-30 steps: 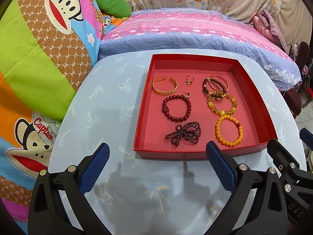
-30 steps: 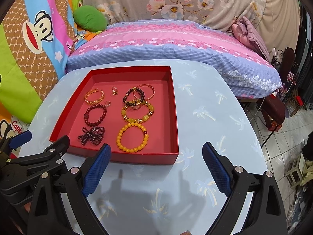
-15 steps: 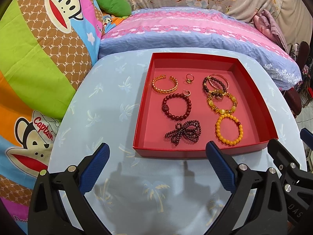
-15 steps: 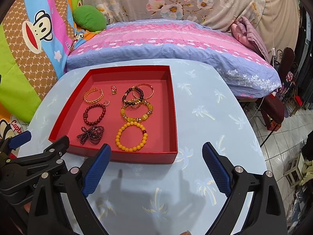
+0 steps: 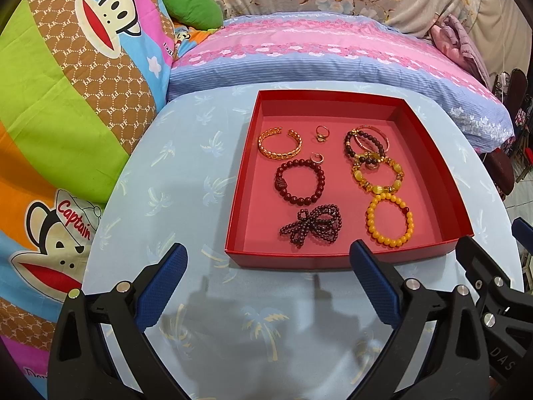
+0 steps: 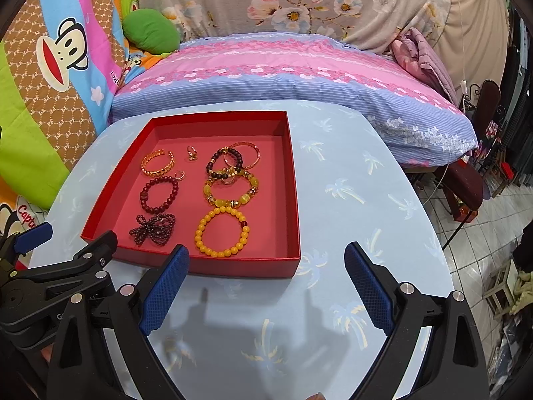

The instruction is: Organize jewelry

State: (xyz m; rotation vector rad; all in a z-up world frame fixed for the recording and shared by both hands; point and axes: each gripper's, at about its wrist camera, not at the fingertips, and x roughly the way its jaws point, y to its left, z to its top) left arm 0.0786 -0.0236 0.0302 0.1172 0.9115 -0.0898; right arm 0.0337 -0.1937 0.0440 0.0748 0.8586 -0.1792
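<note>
Right view alone shows tiled floor [image 6: 479, 233]; left, monkey blanket [image 5: 66, 106].

Matt red tray [image 5: 336, 260]; glossy bead bracelets [image 5: 389, 219]; shiny gold metal bangle [image 5: 280, 144]

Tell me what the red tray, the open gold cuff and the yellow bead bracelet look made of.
Red tray: likely card or paperboard, matte, thin straight walls with crisp folded corners.
Gold cuff: metal by the look, polished gold tone with bright glints, openwork links; gold or plating, unclear.
Yellow bead bracelet: opaque glossy round beads, maybe resin, glass or amber-like stone.
</note>
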